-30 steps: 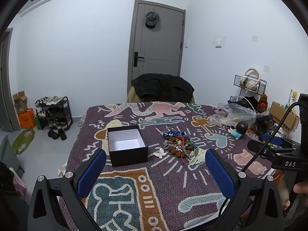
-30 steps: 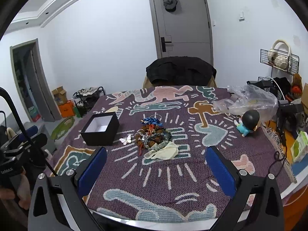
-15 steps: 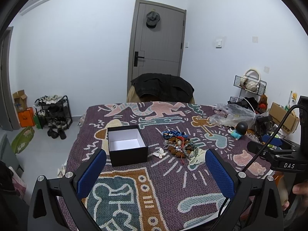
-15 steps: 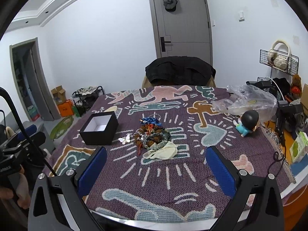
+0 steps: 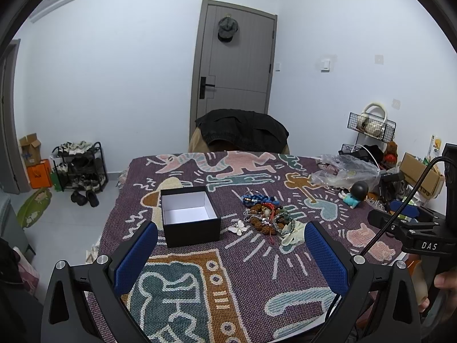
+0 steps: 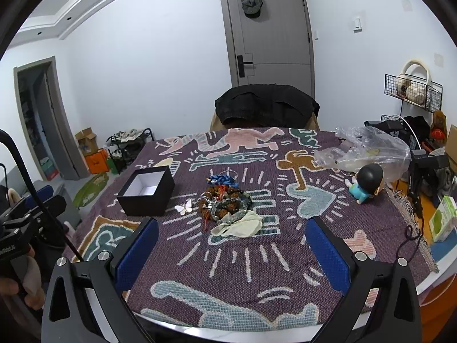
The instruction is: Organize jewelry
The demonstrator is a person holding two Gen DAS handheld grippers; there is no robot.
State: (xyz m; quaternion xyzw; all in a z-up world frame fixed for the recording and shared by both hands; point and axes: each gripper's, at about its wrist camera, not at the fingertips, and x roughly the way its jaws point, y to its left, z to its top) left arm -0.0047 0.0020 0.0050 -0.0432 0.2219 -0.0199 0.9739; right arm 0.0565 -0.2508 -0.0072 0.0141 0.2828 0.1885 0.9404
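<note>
both grippers up over the near edge of the table, nothing held. left gripper (image 5: 230, 250) spread wide, blue pads apart w/ only the patterned cloth (image 5: 251, 280) showing between them. right gripper (image 6: 232, 247) same deal, gaping, empty.

further in: jewelry pile (image 6: 224, 200), a tangle of beads & cords just past the right gripper's opening and close to dead centre in its view, cream pouch (image 6: 242, 227) at its near edge, white butterfly piece (image 6: 184, 207) just to its left. pile's long axis runs roughly away from the grippers, blue cord at the far end.

from the left wrist view the same pile sits right of centre, while the black box (image 5: 190, 218), lid off and white inside bare, is straight ahead, just past the left pad.

so my read: right gripper's better lined up for the pile, left for the box. box lies left of the pile, close but not touching. first pick not yet begun.

far back: doll (image 6: 367, 181), plastic bag (image 6: 368, 148), jacket on a chair, door.
</note>
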